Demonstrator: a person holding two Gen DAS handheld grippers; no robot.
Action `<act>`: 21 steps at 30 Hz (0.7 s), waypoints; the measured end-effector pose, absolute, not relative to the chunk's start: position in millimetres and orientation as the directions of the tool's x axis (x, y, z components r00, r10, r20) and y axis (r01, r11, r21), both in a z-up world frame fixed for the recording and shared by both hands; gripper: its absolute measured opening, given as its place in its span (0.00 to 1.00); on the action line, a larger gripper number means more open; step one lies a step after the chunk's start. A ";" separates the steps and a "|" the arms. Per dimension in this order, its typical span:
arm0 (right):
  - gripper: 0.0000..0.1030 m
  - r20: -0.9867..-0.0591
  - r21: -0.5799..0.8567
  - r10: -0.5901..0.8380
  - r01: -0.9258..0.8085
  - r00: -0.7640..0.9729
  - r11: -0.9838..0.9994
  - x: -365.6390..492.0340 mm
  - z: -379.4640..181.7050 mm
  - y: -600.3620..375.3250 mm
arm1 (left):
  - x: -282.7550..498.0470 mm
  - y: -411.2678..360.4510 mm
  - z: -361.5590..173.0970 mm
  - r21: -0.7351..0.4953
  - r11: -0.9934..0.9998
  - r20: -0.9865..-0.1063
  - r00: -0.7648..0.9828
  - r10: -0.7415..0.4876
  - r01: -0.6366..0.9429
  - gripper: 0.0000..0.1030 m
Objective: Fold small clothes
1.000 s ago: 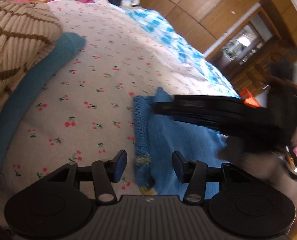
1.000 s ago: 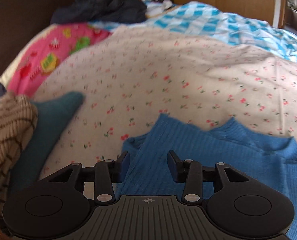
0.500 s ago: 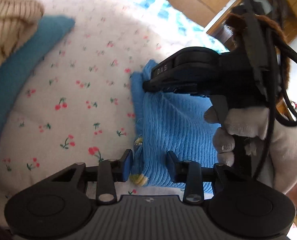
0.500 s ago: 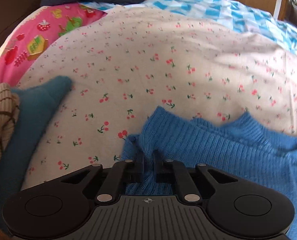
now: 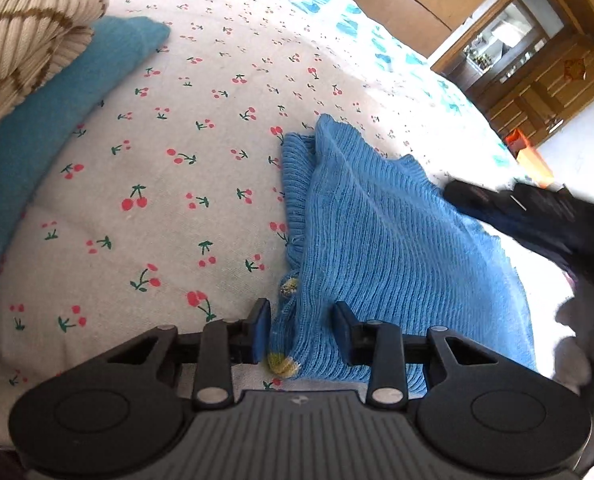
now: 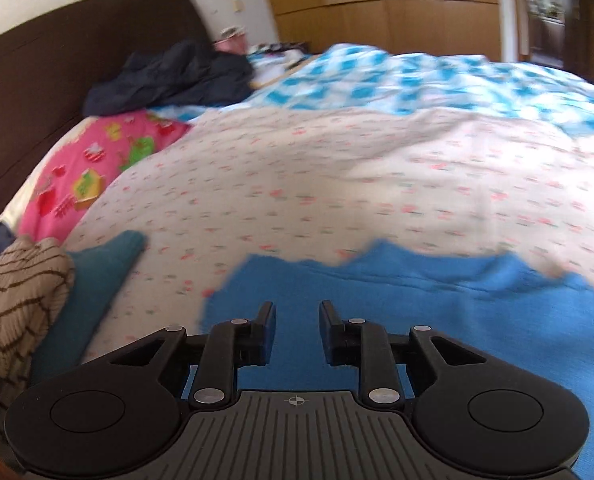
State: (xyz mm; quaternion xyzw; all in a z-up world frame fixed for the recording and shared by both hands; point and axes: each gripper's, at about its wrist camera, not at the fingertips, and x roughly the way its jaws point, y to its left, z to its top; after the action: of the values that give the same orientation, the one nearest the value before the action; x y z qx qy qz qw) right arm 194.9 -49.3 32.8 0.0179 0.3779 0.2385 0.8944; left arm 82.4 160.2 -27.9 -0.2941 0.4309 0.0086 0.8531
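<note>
Right gripper [image 6: 297, 328] jaws reopened, lifted off blue sweater [image 6: 437, 304].

A bright blue ribbed knit sweater [image 5: 381, 248] is seen on a cream sheet [image 5: 201, 128] printed with red cherries, beside a teal garment [image 5: 53, 120] and a beige brown-zigzag knit [image 5: 25, 36].
</note>
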 end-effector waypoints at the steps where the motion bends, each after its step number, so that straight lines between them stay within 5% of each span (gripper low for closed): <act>1: 0.23 -0.662 0.219 0.423 -0.380 0.618 0.899 191.6 32.0 -69.1 | 83.0 158.1 -27.5 -0.482 0.835 -0.745 0.626 -0.230 -0.266 0.39; 8: 0.24 -0.698 0.134 0.188 -0.132 0.691 0.982 170.0 -6.3 -168.1 | 89.1 145.0 -28.5 -0.394 0.882 -0.776 0.608 -0.169 -0.258 0.40; 12: 0.24 -0.647 0.313 0.259 -0.059 0.717 0.948 160.4 -4.2 -198.7 | 90.6 140.5 -28.9 -0.361 0.896 -0.786 0.601 -0.143 -0.259 0.40; 15: 0.26 -0.593 0.309 0.227 -0.042 0.772 0.950 149.3 -0.8 -210.2 | 88.7 135.5 -27.9 -0.325 0.910 -0.792 0.600 -0.113 -0.257 0.40; 18: 0.26 -0.657 0.314 0.193 0.032 0.729 0.949 153.8 -24.6 -228.9 | 88.9 127.4 -27.3 -0.277 0.927 -0.796 0.600 -0.076 -0.251 0.40; 21: 0.27 -0.627 0.359 0.233 0.010 0.743 0.933 143.6 -30.5 -241.2 | 88.4 124.5 -24.9 -0.263 0.928 -0.796 0.603 -0.054 -0.264 0.40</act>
State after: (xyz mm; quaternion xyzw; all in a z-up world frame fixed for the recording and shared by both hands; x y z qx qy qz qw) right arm 143.6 -241.2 -30.5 0.1723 0.3529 0.0609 0.9176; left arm 88.4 124.5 -24.9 -0.1801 0.4416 0.0597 0.8769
